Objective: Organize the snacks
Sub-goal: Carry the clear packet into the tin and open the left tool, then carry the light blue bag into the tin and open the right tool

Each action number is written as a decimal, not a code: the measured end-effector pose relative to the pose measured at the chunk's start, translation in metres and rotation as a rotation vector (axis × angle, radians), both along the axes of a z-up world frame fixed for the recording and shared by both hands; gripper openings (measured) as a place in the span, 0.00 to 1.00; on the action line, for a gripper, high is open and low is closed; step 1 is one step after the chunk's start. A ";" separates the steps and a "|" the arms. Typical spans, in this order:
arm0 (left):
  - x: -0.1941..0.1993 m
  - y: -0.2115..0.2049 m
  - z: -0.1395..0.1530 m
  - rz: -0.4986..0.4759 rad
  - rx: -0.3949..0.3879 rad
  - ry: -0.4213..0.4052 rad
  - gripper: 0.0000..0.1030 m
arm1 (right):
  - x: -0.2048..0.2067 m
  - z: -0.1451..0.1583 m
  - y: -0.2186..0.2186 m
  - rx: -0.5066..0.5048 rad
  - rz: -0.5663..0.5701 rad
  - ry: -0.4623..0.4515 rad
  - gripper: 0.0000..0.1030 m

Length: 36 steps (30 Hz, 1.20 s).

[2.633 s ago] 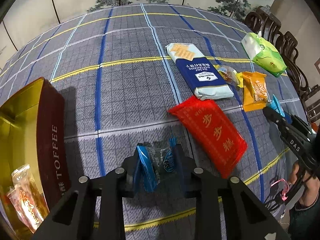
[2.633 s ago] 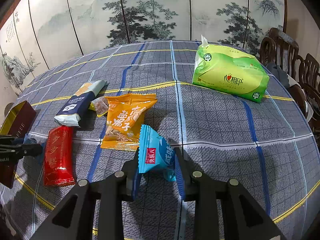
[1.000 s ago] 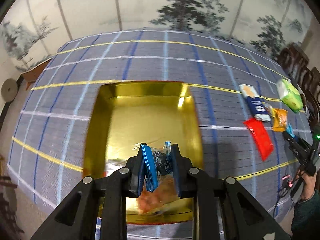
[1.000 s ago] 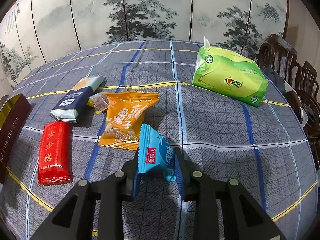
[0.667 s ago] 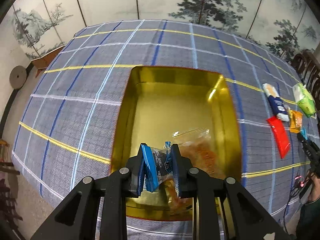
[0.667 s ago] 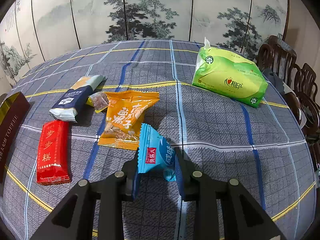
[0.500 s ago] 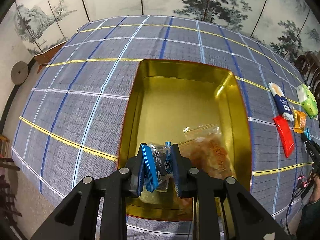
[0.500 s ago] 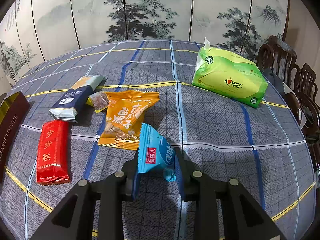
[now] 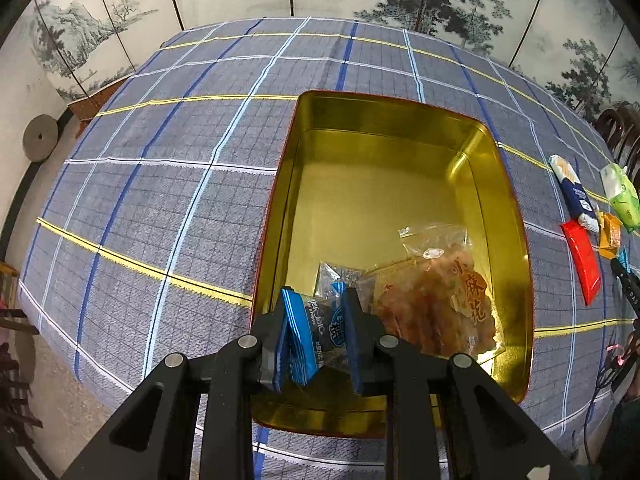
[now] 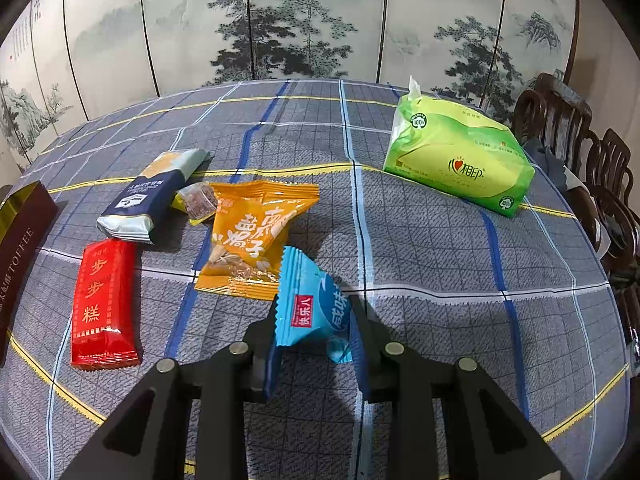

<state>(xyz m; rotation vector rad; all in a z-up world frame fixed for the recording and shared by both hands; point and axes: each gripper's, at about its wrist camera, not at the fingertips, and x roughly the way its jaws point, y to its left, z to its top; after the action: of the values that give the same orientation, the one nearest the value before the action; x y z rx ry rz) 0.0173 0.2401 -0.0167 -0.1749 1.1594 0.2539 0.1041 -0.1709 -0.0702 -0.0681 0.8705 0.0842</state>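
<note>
My left gripper (image 9: 316, 344) pinches a small blue packet (image 9: 316, 334) above the gold tin (image 9: 516, 216), jaws starting to ease apart, while my right gripper (image 10: 312, 340) clamps a light, crinkly, probably slippery blue pouch (image 10: 310, 310) by its middle.

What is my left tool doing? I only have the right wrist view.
Observer: The left tool is over the gold tin, its jaws opening around a dark blue packet.
Operator: Anything in the tin?
Observer: A clear bag of orange twists lies in its near right part, with a small clear packet beside it.
Operator: Is there room left?
Observer: Yes, the far half of the tin floor is bare.
</note>
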 end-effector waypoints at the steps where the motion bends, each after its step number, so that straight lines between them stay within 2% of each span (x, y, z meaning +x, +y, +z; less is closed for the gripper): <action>1: 0.000 0.000 -0.001 0.001 0.007 0.001 0.27 | 0.000 0.000 0.000 0.001 -0.003 0.001 0.28; 7: -0.001 0.001 -0.004 0.008 0.008 0.006 0.37 | -0.002 0.003 0.003 -0.015 -0.008 0.009 0.27; 12: 0.000 -0.002 -0.005 -0.002 0.029 0.006 0.40 | -0.007 0.010 0.007 -0.014 -0.016 0.003 0.27; 21: 0.001 -0.002 -0.004 -0.018 -0.005 0.000 0.52 | -0.020 0.047 0.028 0.051 0.007 -0.054 0.27; 28: -0.006 -0.006 0.005 -0.044 -0.021 -0.028 0.60 | -0.028 0.073 0.091 0.100 0.147 -0.077 0.27; 32: -0.011 -0.005 0.012 -0.049 -0.028 -0.045 0.61 | -0.035 0.080 0.139 0.130 0.265 -0.070 0.27; 36: -0.018 -0.002 0.022 -0.057 -0.022 -0.068 0.69 | -0.046 0.082 0.187 0.142 0.373 -0.061 0.27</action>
<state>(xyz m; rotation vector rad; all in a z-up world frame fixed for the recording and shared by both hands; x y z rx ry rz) -0.0009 0.2385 0.0055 -0.1683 1.0978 0.1840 0.0583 0.0159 0.0123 -0.0992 0.7806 0.4901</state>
